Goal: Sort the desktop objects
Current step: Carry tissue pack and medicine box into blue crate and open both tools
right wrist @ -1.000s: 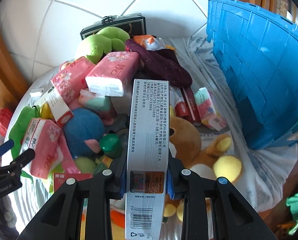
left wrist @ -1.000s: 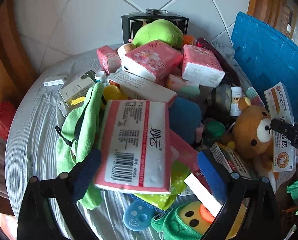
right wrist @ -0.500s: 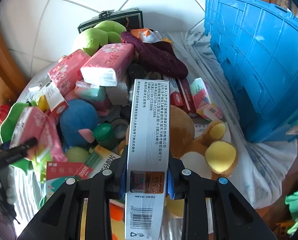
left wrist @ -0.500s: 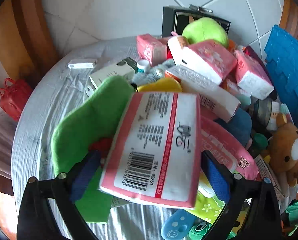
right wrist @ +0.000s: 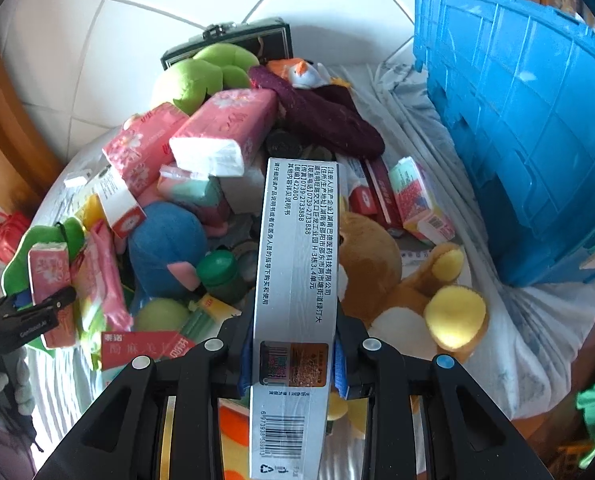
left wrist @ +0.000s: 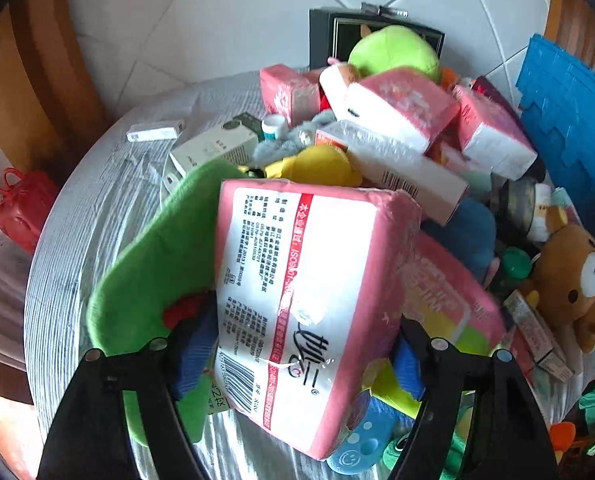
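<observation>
Left gripper (left wrist: 301,356): jaws closing on a pink tissue pack (left wrist: 309,304), lifted at a tilt off the desk pile for sorting. Right gripper (right wrist: 293,364): clamped narrow on a long grey box (right wrist: 297,280), held over the pile; blue crate (right wrist: 517,140) ahead-right, probable destination.

Table (left wrist: 97,216): heaped with things over most of its top
Tissue pack (left wrist: 309,300): between the left gripper's (left wrist: 303,356) fingers, nearest the camera
Flat plush piece (left wrist: 145,280): left of that pack, partly under it
Crate (right wrist: 525,128): right of the heap
Bear toy (right wrist: 381,280): before the crate, behind the long box (right wrist: 297,288)
Long box: between the right gripper's (right wrist: 293,364) fingers
Dark case (right wrist: 233,44): behind the heap
</observation>
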The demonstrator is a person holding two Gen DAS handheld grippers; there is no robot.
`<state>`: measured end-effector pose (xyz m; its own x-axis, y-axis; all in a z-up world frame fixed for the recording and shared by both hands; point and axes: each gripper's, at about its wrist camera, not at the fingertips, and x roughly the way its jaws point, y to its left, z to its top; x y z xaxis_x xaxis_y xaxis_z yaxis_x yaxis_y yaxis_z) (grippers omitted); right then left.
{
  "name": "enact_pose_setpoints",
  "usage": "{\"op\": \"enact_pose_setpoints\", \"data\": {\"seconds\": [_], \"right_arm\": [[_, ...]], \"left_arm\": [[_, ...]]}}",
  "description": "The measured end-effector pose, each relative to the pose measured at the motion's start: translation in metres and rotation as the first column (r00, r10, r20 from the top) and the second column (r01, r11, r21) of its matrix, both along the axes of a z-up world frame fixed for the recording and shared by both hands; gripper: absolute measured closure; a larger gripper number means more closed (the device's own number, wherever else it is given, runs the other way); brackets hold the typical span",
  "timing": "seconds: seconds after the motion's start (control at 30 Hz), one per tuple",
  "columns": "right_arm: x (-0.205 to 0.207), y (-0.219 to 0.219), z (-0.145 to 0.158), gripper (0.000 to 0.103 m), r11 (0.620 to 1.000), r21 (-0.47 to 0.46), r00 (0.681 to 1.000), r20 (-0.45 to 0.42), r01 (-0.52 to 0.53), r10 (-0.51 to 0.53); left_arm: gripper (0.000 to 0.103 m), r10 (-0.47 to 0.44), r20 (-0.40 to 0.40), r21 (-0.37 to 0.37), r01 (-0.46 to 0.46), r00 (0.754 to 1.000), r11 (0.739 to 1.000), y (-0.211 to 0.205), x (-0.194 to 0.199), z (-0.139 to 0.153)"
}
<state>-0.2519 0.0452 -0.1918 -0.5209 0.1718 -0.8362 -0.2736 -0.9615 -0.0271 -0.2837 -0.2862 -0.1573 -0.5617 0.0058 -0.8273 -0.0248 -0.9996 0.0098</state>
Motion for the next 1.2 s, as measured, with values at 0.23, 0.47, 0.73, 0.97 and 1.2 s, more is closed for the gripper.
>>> {"op": "enact_pose_setpoints", "data": {"seconds": [0.23,0.47,0.73,0.97,1.2], "right_arm": [[-0.007,-0.008,0.047,0.073,1.0,0.014,0.993,-0.117,-0.026,0.027],[-0.009,0.001,0.108,0.073,0.996,0.083,0.976,-0.213,-0.021,0.038],[-0.001,0.052,0.184,0.073,0.985,0.171,0.949,-0.308,-0.007,0.06],[0.01,0.161,0.259,0.073,0.966,0.258,0.928,-0.354,-0.024,0.118],[-0.008,0.319,0.297,0.073,0.938,0.348,0.969,-0.231,0.003,0.082]], "left_arm": [[0.028,-0.054,-0.201,0.055,0.066,0.978,0.996,0.023,0.013,0.076],[0.028,-0.142,-0.289,0.083,0.172,0.947,0.982,0.09,0.013,0.126],[0.028,-0.228,-0.349,0.075,0.27,0.909,0.96,0.207,0.01,0.168],[0.028,-0.247,-0.443,0.076,0.31,0.862,0.948,0.351,-0.007,0.22],[0.026,-0.333,-0.393,0.051,0.382,0.857,0.923,0.512,-0.044,0.264]]}}
